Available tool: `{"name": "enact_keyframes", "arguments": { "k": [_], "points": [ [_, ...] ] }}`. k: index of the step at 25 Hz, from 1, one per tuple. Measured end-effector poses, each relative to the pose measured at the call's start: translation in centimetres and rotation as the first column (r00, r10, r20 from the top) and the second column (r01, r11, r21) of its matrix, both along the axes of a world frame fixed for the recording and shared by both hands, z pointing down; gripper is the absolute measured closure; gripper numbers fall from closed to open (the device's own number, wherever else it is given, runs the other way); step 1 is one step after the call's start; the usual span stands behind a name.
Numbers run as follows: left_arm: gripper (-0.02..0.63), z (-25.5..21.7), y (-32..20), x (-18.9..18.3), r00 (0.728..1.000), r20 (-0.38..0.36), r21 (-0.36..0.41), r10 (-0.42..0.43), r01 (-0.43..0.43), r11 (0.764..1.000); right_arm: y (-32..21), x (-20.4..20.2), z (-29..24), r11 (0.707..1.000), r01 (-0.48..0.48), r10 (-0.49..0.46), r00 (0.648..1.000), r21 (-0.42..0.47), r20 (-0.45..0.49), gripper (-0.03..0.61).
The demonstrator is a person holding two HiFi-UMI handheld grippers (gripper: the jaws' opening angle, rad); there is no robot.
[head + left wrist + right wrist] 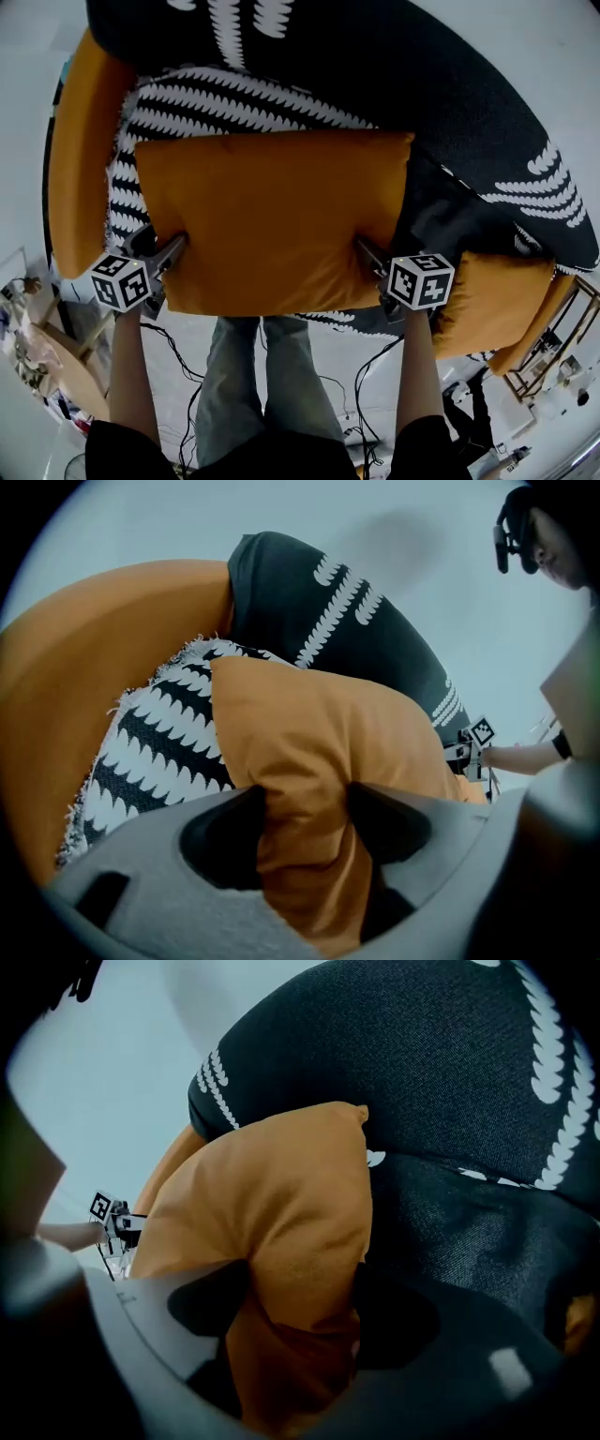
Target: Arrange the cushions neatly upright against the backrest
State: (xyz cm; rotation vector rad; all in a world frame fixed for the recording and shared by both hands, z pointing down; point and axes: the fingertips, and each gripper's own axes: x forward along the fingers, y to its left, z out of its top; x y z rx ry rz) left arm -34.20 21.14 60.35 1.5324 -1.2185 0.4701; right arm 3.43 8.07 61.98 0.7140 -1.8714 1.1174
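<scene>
Head view shows us the orange cushion point(272, 216) spread broad across the middle of the frame, over the seat of the orange armchair point(80, 159), whose rounded side fills the left edge. We hold the cushion at its two lower corners, with the left gripper point(176, 247) on the lower left corner and the right gripper point(367, 251) on the lower right one. In the left gripper view the jaws are clamped on a bunched fold of the orange fabric, and the right gripper view shows the same (a thick pleat squeezed between both pads). At the cushion's upper left a black-and-white fringed cushion point(141, 178) peeks out from behind it, touching it. A large dark fabric with white leaf-like rows point(394, 75) spreads over the top and right of the frame. We cannot tell whether the orange cushion leans on it. Our jeans point(262, 375) show at the bottom middle.
</scene>
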Motion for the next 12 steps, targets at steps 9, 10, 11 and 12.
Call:
{"name": "enact_keyframes", "arguments": {
  "k": [9,10,11,12],
  "points": [
    [0.465,-1.9,0.4,0.7,0.999,0.047,0.083,0.019,-0.023,0.996,0.7,-1.0,-2.1,0.988,0.085,-0.080,0.996,0.131,-0.046,0.335],
    [0.474,-2.6,0.7,0.7,0.998,0.054,0.095,0.016,-0.021,0.995,1.1,-1.1,-2.8,0.985,0.087,-0.080,0.996,0.147,-0.049,0.338],
    [0.480,-3.3,1.1,0.8,0.998,0.059,0.104,0.013,-0.019,0.994,1.5,-1.1,-3.4,0.983,0.089,-0.081,0.995,0.161,-0.052,0.341],
    [0.486,-3.9,1.5,0.9,0.998,0.065,0.112,0.010,-0.017,0.994,1.9,-1.1,-4.0,0.981,0.091,-0.082,0.995,0.173,-0.055,0.344]
  ]
}}
